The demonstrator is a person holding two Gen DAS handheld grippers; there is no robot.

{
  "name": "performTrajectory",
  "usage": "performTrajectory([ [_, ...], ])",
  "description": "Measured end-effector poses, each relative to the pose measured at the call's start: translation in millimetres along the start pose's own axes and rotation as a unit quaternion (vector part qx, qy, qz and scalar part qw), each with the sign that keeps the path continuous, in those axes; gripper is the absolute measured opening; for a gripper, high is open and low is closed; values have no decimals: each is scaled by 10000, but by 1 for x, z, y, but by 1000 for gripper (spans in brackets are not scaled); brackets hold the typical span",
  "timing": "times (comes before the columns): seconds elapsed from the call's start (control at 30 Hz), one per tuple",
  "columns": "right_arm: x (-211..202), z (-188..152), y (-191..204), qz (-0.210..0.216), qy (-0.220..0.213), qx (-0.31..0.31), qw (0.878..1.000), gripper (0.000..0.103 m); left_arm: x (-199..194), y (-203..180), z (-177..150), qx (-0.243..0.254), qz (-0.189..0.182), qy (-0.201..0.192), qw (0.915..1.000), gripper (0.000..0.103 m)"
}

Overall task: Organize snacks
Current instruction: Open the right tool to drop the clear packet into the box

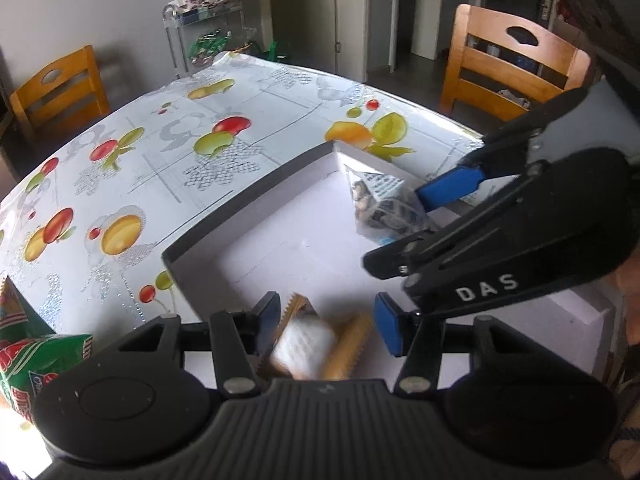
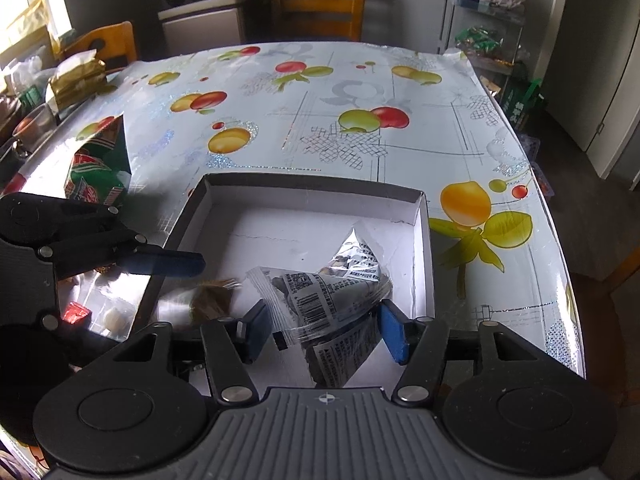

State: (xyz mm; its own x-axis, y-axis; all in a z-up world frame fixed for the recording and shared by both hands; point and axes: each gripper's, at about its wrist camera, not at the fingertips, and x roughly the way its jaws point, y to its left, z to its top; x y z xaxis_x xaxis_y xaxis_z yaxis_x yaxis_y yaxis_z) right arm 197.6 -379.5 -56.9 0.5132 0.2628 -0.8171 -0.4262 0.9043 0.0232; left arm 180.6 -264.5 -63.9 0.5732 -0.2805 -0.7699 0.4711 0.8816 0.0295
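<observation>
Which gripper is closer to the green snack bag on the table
Left. The left gripper is over the box's near-left corner, beside the green snack bag; the right gripper is farther right, over the box.

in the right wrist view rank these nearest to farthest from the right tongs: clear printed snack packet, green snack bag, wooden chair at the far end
1. Clear printed snack packet, between the right tongs, in the box.
2. Green snack bag, on the table, left of the box.
3. Wooden chair, beyond the table's far edge.

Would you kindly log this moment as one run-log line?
left gripper: gold-edged snack packet between fingers | right gripper: open, clear packet between fingers | both over white box
</observation>
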Motion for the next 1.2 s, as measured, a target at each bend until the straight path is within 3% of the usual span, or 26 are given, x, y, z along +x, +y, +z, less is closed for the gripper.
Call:
performTrajectory([
  [0.3,-8,2,3,18,-80,93,9999,58,-12,-3,-1,91,12,-70,9999,55],
  [0.47,-14,3,7,4,-174,153,9997,58,-22,-3,-2,91,186,-185,9996,71],
  [0.83,-24,3,17,-11,-270,211,9994,63,-39,5,-7,-15,195,-228,9995,73],
  [1.2,-32,3,29,-23,-363,254,9990,74,-55,12,-16,-119,215,-249,9994,73],
])
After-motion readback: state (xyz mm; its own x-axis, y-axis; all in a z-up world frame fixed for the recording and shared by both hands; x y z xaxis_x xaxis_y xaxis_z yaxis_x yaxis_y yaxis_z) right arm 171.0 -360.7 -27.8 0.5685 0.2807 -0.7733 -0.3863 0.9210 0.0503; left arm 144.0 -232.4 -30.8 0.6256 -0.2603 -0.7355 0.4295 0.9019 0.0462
